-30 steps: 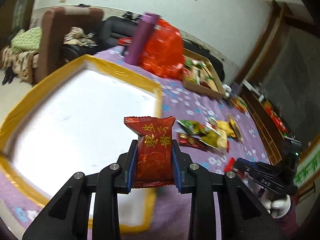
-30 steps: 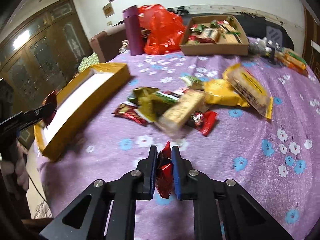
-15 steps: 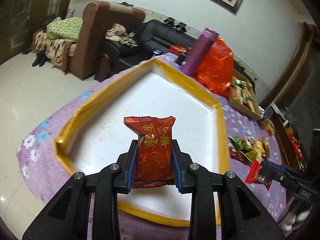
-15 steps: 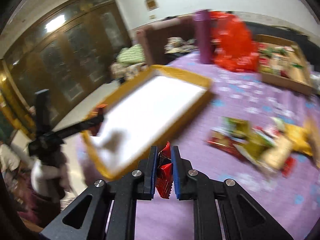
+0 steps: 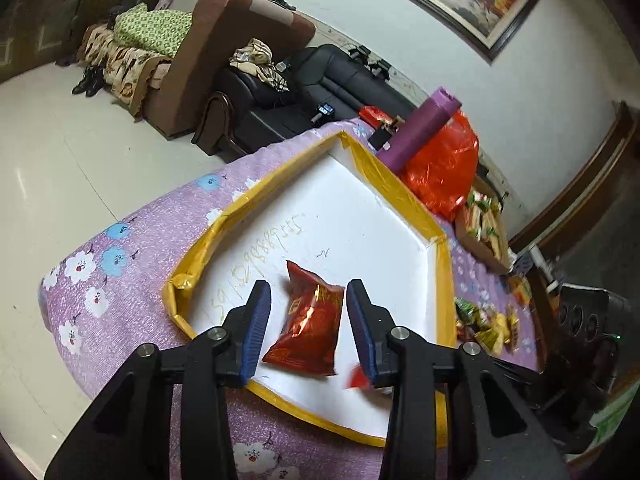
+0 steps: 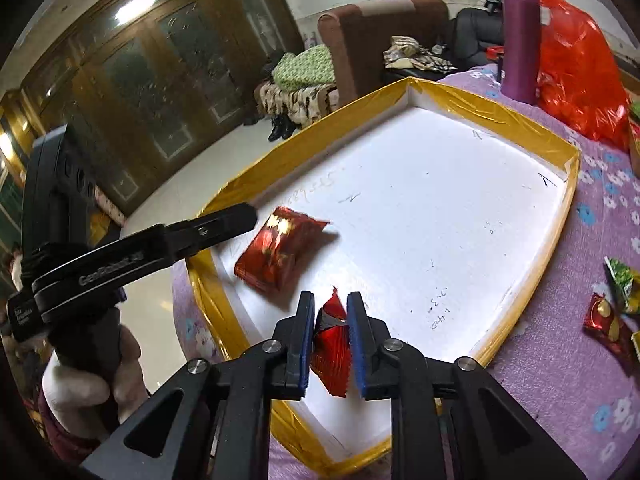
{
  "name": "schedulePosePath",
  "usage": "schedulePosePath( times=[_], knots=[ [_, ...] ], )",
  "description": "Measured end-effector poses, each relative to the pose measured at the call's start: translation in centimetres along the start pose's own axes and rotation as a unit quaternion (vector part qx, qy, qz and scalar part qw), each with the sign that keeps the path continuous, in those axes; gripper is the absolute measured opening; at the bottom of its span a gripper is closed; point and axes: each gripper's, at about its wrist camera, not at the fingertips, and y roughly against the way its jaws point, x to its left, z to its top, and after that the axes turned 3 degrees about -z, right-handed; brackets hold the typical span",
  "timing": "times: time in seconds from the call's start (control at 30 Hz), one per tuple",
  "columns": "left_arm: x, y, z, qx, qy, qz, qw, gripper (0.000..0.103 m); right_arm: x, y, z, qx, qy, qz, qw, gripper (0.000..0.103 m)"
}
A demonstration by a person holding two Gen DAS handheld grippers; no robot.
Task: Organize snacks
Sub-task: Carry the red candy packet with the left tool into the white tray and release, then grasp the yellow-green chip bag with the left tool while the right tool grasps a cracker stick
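A white tray with a yellow taped rim (image 5: 420,216) (image 6: 516,120) lies on the purple flowered tablecloth. A red snack packet with gold print (image 5: 308,320) (image 6: 276,252) lies in the tray's near corner. My left gripper (image 5: 308,324) is open above it, the jaws apart on either side and not touching it. The left gripper also shows in the right wrist view (image 6: 224,224). My right gripper (image 6: 330,336) holds a small red foil packet (image 6: 334,344) loosely between slightly parted jaws, over the tray's near edge. That packet shows blurred in the left wrist view (image 5: 358,378).
A purple bottle (image 5: 420,128) (image 6: 520,36) and a red plastic bag (image 5: 444,168) (image 6: 576,64) stand beyond the tray. A cardboard box of snacks (image 5: 480,228) and several loose packets (image 5: 484,324) (image 6: 612,300) lie to the right. Sofas stand behind the table.
My left gripper opened and let the red packet drop into the tray. My right gripper moved over the tray's near edge with its small packet and its jaws have parted a little.
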Motion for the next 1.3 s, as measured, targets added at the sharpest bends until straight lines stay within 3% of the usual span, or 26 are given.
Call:
schedulePosePath(
  times=[0.17,0.33,0.47,0.6,0.7,0.8,0.87,0.9,0.93,1.03,1.13,1.2,1.3],
  knots=[
    [-0.9,0.7,0.1,-0.011,0.001,-0.025,0.9996,0.037,-2.3,3.5,0.0,-0.041,-0.021,-0.019,0.999,0.031],
    [-3.5,1.0,-0.4,-0.007,-0.034,-0.047,0.9983,0.044,-7.4,7.8,-1.7,-0.081,-0.071,-0.058,0.992,0.032],
    [-6.4,1.8,-0.6,0.0,-0.075,-0.08,0.994,0.044,-12.7,13.0,-3.6,-0.116,-0.12,-0.11,0.98,0.032],
    [-9.5,4.4,0.4,-0.014,-0.114,-0.107,0.9876,0.044,-16.7,21.0,-4.1,-0.158,-0.14,-0.173,0.962,0.033],
    [-12.0,6.9,2.1,-0.025,-0.14,-0.128,0.9816,0.044,-17.8,29.2,-3.2,-0.203,-0.139,-0.225,0.943,0.033],
    [-14.8,9.9,4.5,-0.05,-0.167,-0.134,0.9755,0.044,-18.0,37.9,-1.6,-0.266,-0.148,-0.264,0.915,0.033],
    [-16.3,11.8,6.0,-0.073,-0.183,-0.128,0.972,0.05,-18.1,43.5,-0.2,-0.312,-0.159,-0.281,0.894,0.033],
    [-17.2,12.9,6.9,-0.088,-0.19,-0.121,0.9704,0.059,-17.9,46.7,1.0,-0.339,-0.164,-0.289,0.88,0.033],
    [-17.7,13.6,7.5,-0.098,-0.194,-0.114,0.9694,0.069,-17.8,48.6,1.9,-0.356,-0.167,-0.293,0.872,0.036],
    [-18.8,15.3,8.5,-0.133,-0.207,-0.094,0.9648,0.076,-17.4,53.3,4.0,-0.399,-0.175,-0.287,0.853,0.052],
    [-18.9,14.3,7.7,-0.121,-0.21,-0.104,0.9648,0.083,-18.2,52.1,4.0,-0.395,-0.182,-0.262,0.862,0.065],
    [-19.0,11.8,6.7,-0.089,-0.208,-0.114,0.9674,0.083,-19.3,48.4,3.0,-0.352,-0.186,-0.261,0.879,0.066],
    [-19.1,7.8,5.1,-0.035,-0.193,-0.134,0.9714,0.083,-21.4,39.4,0.3,-0.26,-0.194,-0.239,0.915,0.066]
  ],
)
